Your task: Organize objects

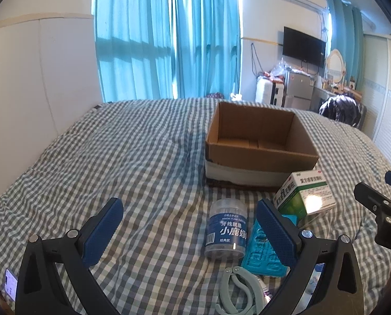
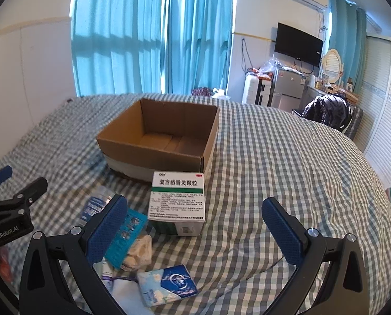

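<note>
An open cardboard box (image 1: 261, 155) (image 2: 153, 155) with nothing inside stands on the checked bed cover. In front of it lie a clear floss jar with a blue label (image 1: 226, 231) (image 2: 95, 204), a white-and-green medicine box (image 1: 306, 191) (image 2: 178, 202), a teal blister pack (image 1: 261, 256) (image 2: 127, 236), a grey clip (image 1: 237, 288) and a blue tissue packet (image 2: 166, 284). My left gripper (image 1: 190, 220) is open just short of the jar. My right gripper (image 2: 195, 218) is open, with the medicine box between and beyond its fingers.
The bed cover (image 2: 287, 162) spreads wide to the left and right of the box. Blue curtains (image 1: 166, 36) hang behind the bed. A fridge, TV and dark chair (image 2: 326, 113) stand at the far right. A phone (image 1: 10, 284) lies at the near left edge.
</note>
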`<state>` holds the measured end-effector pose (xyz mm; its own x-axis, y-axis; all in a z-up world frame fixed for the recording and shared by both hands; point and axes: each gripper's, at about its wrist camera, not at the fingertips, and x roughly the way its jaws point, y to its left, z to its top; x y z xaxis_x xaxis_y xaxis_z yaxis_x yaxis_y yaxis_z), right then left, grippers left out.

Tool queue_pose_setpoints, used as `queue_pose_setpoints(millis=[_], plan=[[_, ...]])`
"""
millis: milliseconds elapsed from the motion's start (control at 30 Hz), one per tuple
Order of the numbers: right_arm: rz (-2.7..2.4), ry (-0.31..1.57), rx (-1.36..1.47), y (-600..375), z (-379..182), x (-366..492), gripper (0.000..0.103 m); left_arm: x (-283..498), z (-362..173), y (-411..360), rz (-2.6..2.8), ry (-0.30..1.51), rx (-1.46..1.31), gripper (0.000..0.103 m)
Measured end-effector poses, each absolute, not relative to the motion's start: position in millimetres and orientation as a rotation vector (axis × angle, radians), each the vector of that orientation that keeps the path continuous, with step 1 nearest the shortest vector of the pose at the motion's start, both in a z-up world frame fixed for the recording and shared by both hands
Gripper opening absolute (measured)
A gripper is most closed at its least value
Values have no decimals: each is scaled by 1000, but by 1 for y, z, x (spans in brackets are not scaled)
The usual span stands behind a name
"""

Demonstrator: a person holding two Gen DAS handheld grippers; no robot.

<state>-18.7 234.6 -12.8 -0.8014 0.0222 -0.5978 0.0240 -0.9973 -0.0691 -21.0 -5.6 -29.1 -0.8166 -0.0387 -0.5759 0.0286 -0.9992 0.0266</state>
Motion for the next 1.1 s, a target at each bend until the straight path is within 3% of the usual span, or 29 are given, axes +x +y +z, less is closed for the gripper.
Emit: queue_pose_setpoints(millis=[300,733,833,1000,1067,1100], plan=[[-2901,145,1129,234,-46,-51,103,-47,-67,8,-2947,-61,1112,103],[-2784,11,1317,235,-93,-88,103,-86,-123,31,-2890,-154,1354,101],[-2770,-8,1338,235,-100,-93,100,-95,-138,34,-2870,-162,1420,94],[-2750,1,1342,233,-106,-93,91,-96,-151,43,-2880,-183,1508,63],[-2732,-1,1336,232,-107,-91,78,-93,-150,45,-2884,-219,1492,63],[-2732,5,1333,231,-107,-90,78,-91,-149,46,-2886,-233,1482,63]])
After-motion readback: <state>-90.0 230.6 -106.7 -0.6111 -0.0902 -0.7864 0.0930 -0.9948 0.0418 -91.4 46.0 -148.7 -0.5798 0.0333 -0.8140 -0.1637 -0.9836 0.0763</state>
